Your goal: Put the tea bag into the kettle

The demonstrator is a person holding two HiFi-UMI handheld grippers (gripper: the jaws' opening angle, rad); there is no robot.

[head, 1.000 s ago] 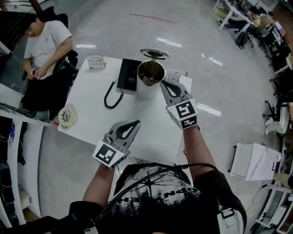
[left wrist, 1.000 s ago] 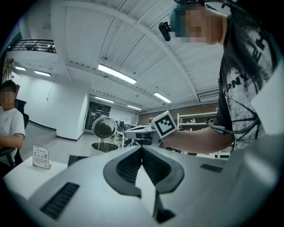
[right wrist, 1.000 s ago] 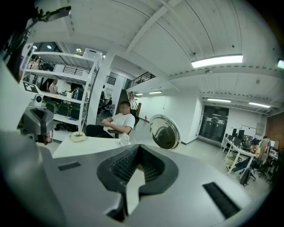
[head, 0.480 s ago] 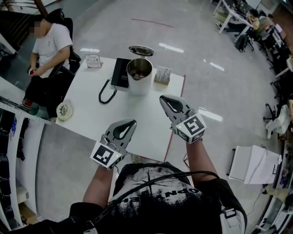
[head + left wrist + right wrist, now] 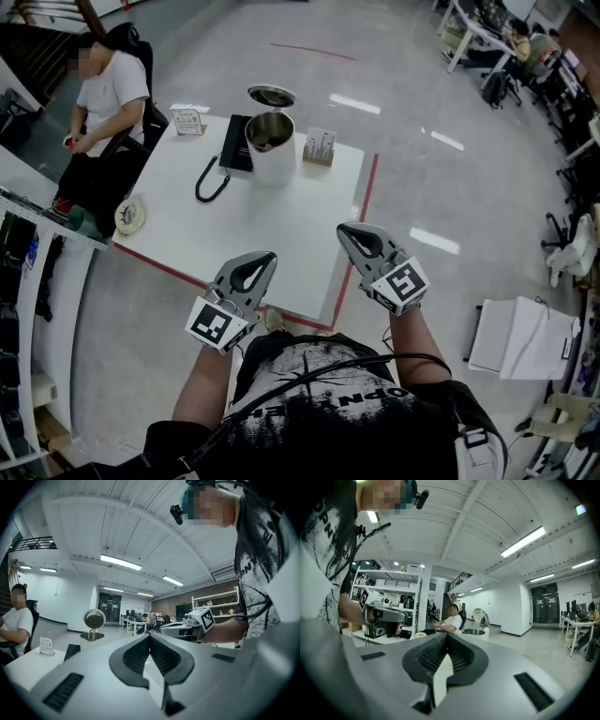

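Observation:
The steel kettle (image 5: 267, 148) stands at the far side of the white table (image 5: 281, 234), its lid (image 5: 272, 96) tipped open. What lies inside it is too small to tell. My left gripper (image 5: 268, 255) hovers shut over the table's near edge, with nothing between its jaws. My right gripper (image 5: 343, 228) is also shut and empty, near the table's right edge, well short of the kettle. In the left gripper view the jaws of the left gripper (image 5: 150, 635) meet, and the kettle's lid (image 5: 94, 619) shows far off. The right gripper (image 5: 446, 636) in its own view points toward the kettle (image 5: 476, 631).
A small box of tea bags (image 5: 320, 147) stands right of the kettle. A black base (image 5: 235, 150) and its cord (image 5: 210, 180) lie to its left, beyond them a sign card (image 5: 187, 122). A person (image 5: 108, 94) sits at the far left corner. Red tape (image 5: 361, 220) marks the floor.
Both grippers have drawn back from the kettle toward the table's near edge. The right one was beside the kettle's rim a second ago; the table now lies farther off.

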